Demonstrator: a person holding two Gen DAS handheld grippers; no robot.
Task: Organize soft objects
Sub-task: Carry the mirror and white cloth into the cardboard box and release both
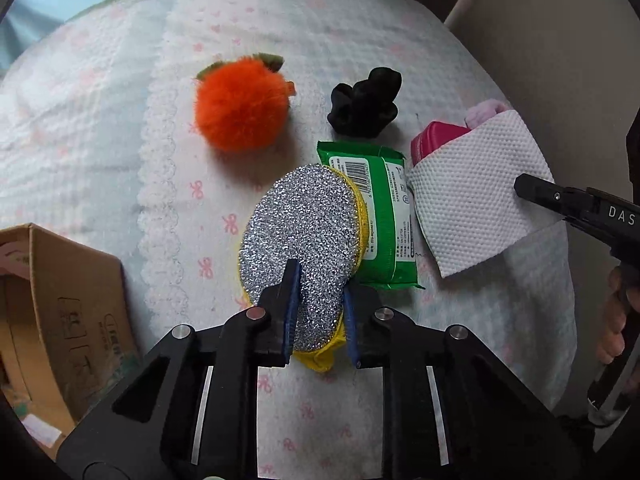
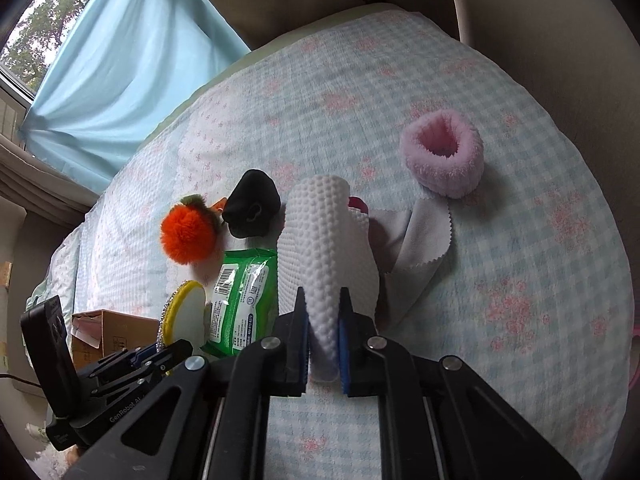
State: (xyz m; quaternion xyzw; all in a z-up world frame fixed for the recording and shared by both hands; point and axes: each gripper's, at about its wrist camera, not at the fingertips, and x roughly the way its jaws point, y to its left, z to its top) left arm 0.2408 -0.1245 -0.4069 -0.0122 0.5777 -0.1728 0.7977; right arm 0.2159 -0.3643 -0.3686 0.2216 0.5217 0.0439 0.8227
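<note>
On the bed (image 1: 100, 128), over a quilt of pale checks and pink bows, the left tool (image 1: 318, 312) is clamped on the near edge of a silver glitter scouring pad (image 1: 308, 220) with yellow backing, which overlaps a green wet-wipe pack (image 1: 384, 216). The right tool (image 2: 323, 340) is pinched tight on a white dimpled cloth (image 2: 324, 240), raised off the quilt. Beyond lie an orange fluffy pompom (image 1: 240, 104) and a black scrunchie (image 1: 366, 104); a pink fuzzy cuff (image 2: 442, 156) sits well apart. A cardboard box (image 1: 52, 312) stands beside the bed.
</note>
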